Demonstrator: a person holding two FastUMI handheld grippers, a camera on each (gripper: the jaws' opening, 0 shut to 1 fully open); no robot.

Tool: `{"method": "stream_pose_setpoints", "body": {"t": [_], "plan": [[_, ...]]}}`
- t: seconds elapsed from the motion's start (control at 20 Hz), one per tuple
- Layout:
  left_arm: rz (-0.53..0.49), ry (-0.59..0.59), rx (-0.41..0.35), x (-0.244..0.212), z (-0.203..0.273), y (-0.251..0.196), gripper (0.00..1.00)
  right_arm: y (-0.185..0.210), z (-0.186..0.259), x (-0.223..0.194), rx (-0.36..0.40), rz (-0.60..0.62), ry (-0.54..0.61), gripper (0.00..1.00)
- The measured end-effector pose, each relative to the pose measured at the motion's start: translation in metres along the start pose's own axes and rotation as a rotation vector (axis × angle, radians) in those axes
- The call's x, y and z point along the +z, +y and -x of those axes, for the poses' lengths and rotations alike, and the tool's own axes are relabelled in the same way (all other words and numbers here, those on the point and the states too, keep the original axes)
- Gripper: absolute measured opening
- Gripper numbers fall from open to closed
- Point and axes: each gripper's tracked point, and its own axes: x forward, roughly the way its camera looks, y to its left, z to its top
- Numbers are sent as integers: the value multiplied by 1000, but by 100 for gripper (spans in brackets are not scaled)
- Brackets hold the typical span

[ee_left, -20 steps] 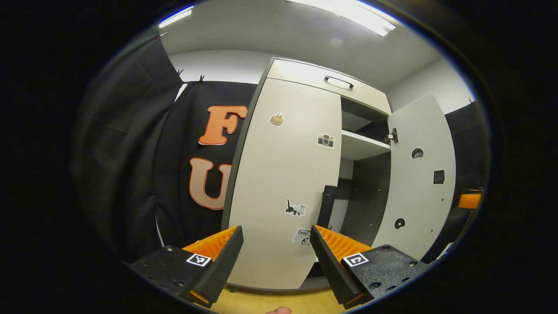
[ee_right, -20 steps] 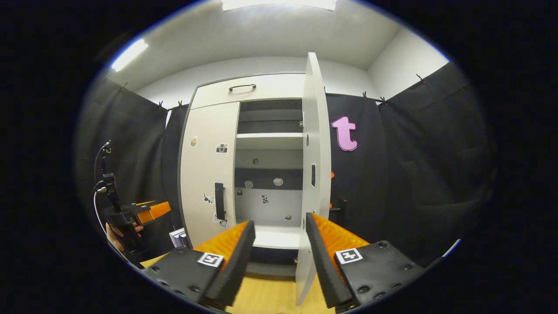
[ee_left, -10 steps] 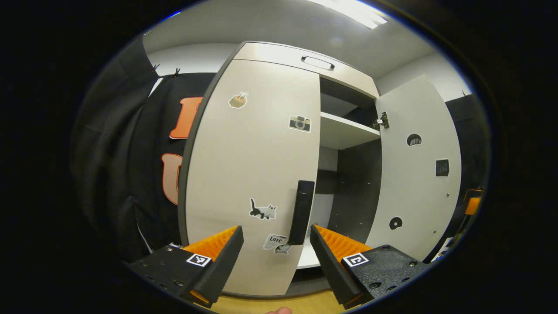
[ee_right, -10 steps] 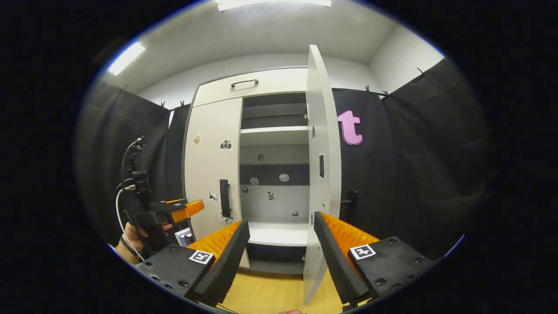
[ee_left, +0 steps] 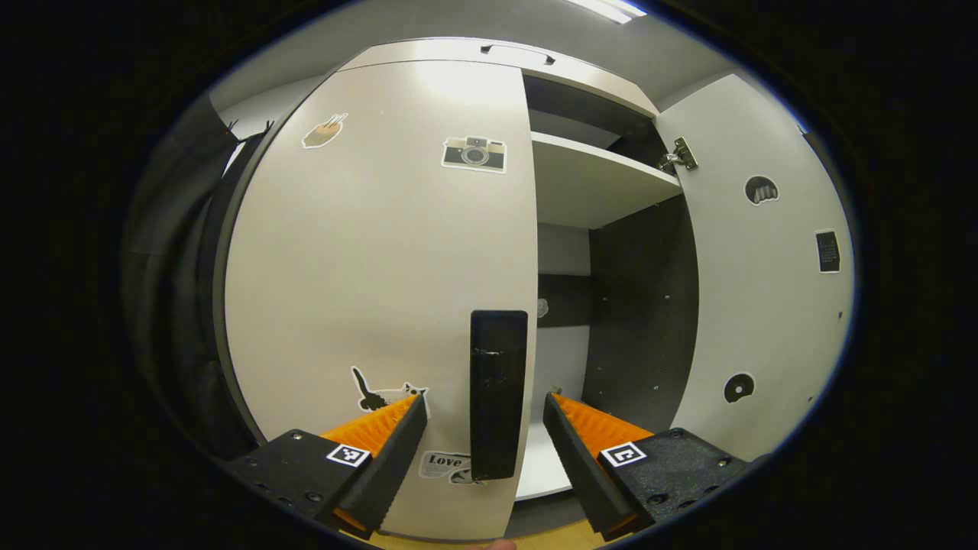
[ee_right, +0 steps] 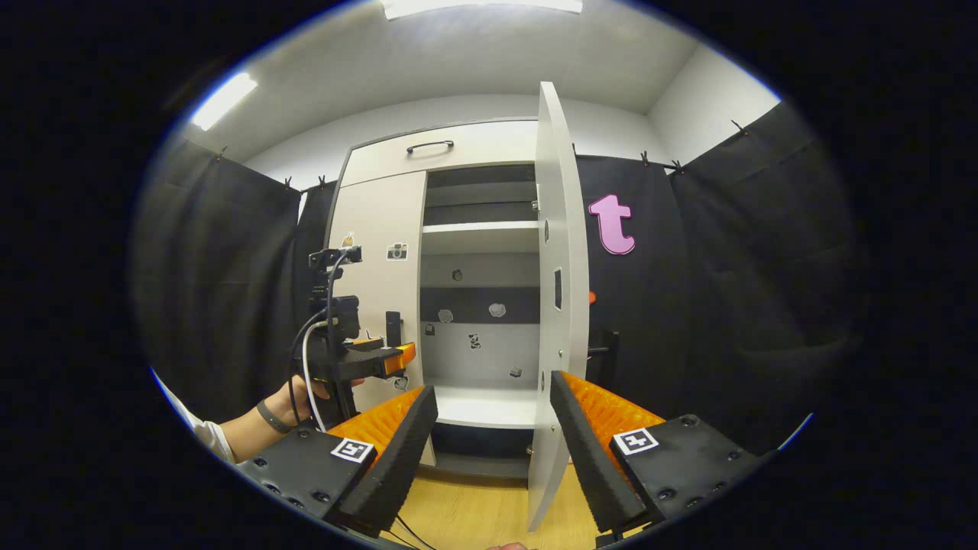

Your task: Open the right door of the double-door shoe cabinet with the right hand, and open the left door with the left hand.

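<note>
Handle point(ee_left: 498, 393) sits between the left tool's point(ee_left: 485, 439) parted fingers; rigid bar, light hinged left door point(ee_left: 382, 260): clamp mid-bar, pull outward.

The left gripper view sits close to the closed left door point(ee_left: 382, 252), facing its black handle point(ee_left: 498, 393) head-on. The right gripper view looks from farther back — square at the cabinet point(ee_right: 474, 305), beside the open right door point(ee_right: 556, 305). Both share the left door, handle and shelves.
</note>
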Motion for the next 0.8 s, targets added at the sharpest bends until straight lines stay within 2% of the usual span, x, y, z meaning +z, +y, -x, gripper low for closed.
{"method": "stream_pose_setpoints", "body": {"t": [0.05,0.1,0.15,0.2,0.45,0.55,0.6,0.8], "plan": [[-8,-8,2,2,1,-1,95,-2,-1,0,-4,-6,1,94],[-12,-6,9,1,0,-2,89,-5,-2,-1,-10,-10,3,94],[-20,-4,13,1,1,-2,90,-8,-4,-3,-17,-13,4,94],[-28,2,15,1,0,-1,91,-11,-5,-3,-21,-16,6,98],[-55,18,51,-1,0,8,90,-12,-11,-6,-17,-28,8,98],[-6,37,-30,-2,2,-12,67,-11,-10,-7,-12,-35,9,98],[7,48,-33,-2,-4,-11,29,-12,-10,-7,-12,-39,12,98],[38,47,-84,-3,-2,-10,17,-15,-13,-8,-22,-46,16,98]]}}
